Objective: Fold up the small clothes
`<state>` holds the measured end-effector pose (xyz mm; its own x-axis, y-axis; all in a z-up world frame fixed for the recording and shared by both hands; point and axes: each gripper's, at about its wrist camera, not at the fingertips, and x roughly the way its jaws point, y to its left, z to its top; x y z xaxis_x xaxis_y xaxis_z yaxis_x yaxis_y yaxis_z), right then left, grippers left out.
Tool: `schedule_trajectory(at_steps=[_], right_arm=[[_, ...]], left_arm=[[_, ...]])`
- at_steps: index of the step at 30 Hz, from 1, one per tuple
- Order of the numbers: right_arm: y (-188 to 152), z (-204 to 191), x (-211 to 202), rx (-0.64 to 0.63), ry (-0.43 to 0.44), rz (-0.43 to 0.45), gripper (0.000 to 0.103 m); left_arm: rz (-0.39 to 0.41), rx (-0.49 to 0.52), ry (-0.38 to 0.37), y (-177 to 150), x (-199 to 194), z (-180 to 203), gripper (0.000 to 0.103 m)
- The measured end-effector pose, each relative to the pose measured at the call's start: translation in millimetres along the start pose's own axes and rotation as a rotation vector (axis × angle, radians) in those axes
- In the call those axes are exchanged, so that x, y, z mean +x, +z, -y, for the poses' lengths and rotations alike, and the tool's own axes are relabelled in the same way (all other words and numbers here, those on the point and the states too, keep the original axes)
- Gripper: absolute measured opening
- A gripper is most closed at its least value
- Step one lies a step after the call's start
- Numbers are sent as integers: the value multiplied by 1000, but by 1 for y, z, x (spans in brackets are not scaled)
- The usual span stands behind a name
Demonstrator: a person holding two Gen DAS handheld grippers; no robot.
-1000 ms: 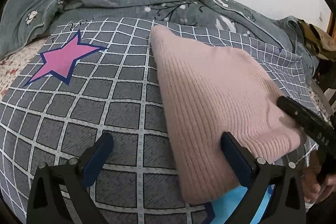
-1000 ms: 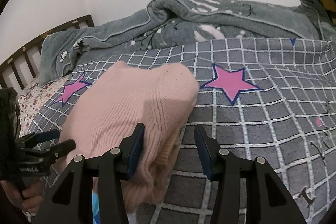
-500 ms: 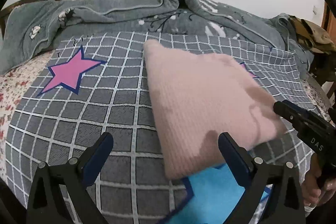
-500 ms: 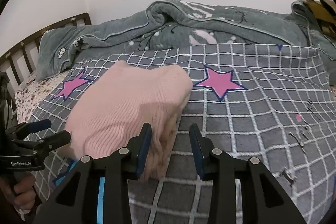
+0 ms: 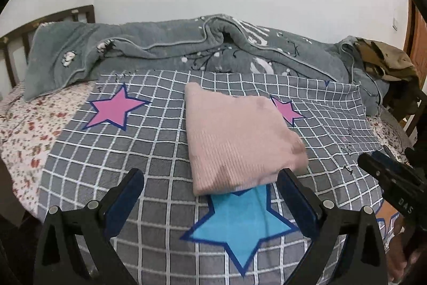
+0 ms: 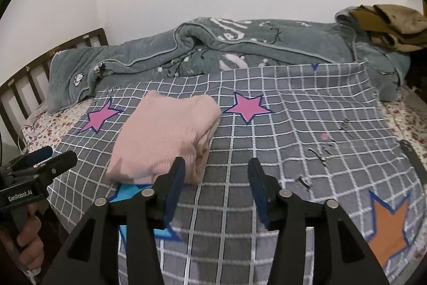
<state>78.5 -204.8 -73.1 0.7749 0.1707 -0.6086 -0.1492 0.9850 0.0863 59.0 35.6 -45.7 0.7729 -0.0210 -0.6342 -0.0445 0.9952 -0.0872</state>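
Observation:
A folded pink knit sweater (image 5: 240, 140) (image 6: 165, 140) lies flat on the grey checked sheet (image 5: 120, 164), its near edge over a blue star. My left gripper (image 5: 209, 176) hovers above and short of the sweater's near edge, open wide and holding nothing. My right gripper (image 6: 216, 164) hangs off the sweater's right near corner. Its jaws are opening, with only checked sheet showing between them. Each gripper also shows at the edge of the other's view: the right gripper (image 5: 387, 178) and the left gripper (image 6: 56, 155), the latter with a hand on its handle.
A rumpled grey-green blanket (image 5: 213, 50) runs along the back of the bed against the white wall. A dark wooden headboard (image 6: 32, 76) stands at the left. Brown clothing (image 6: 387, 18) is piled at the far right. A floral bedsheet (image 5: 24, 130) shows beside the checked sheet.
Both grippers have drawn back and up from the sweater, which looks smaller and farther off. The right gripper's left finger has left the sweater's edge. More of the blue star shows.

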Motion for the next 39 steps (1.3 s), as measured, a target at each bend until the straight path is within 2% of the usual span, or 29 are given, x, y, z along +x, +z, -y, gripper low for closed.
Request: schedule_trajectory(at_steps=[6,7,8,20,39], right_arm=[[-14,-4,-37,-25,-18,24,74],[-16,-4,-42,-25,-14,34,86],[-19,-4,-49,-28,-9,48,93],[-25,-1,-79,-33,-15,55,96],[-27,4,-93,-12,-28,66,96]], left_arm=[[33,-9,26,-12,-35,4,101],[41,-10,31,-14,-41,5,101],[46,-12,34,-15,-46,5,101],[57,2,42,-26,-73,14,101],[69,12,43,-25,-80,21,102]])
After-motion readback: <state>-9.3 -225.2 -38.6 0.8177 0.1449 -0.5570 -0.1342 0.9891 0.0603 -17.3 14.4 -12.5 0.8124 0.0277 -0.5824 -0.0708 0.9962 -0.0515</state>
